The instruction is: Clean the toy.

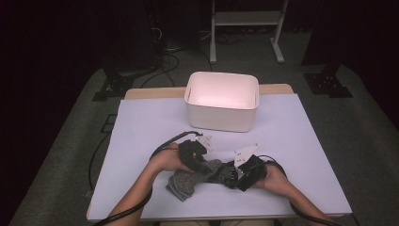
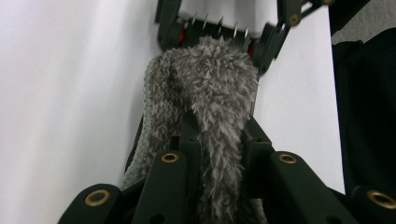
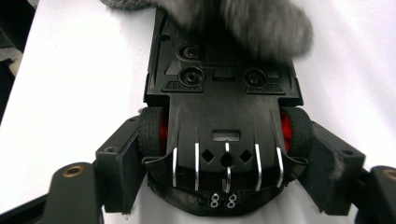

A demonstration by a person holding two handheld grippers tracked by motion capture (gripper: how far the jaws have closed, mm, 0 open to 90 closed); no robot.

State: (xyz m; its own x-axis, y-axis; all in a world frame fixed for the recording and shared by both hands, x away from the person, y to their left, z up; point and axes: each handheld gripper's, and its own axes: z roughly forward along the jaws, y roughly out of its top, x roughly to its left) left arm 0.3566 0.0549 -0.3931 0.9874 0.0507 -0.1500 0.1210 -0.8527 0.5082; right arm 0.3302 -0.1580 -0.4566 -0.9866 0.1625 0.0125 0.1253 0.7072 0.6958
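A grey fuzzy cloth [image 1: 187,184] lies bunched at the table's front. My left gripper [image 1: 208,168] is shut on one end of it; in the left gripper view the cloth [image 2: 205,93] runs up between the closed jaws of that gripper [image 2: 215,136]. It reaches a black toy car [image 2: 219,29]. My right gripper [image 1: 234,175] is shut on that car [image 1: 229,173]. In the right gripper view the car [image 3: 224,107] lies underside up with red wheel hubs, clamped at its wheels by the gripper [image 3: 228,161]. The blurred cloth [image 3: 261,23] lies over its far end.
An open white bin [image 1: 221,120] stands at the back middle of the white table [image 1: 291,141]. Paper tags [image 1: 247,153] stick up from the grippers. Cables trail off the front edge. Dark stands and a white frame stand on the floor behind.
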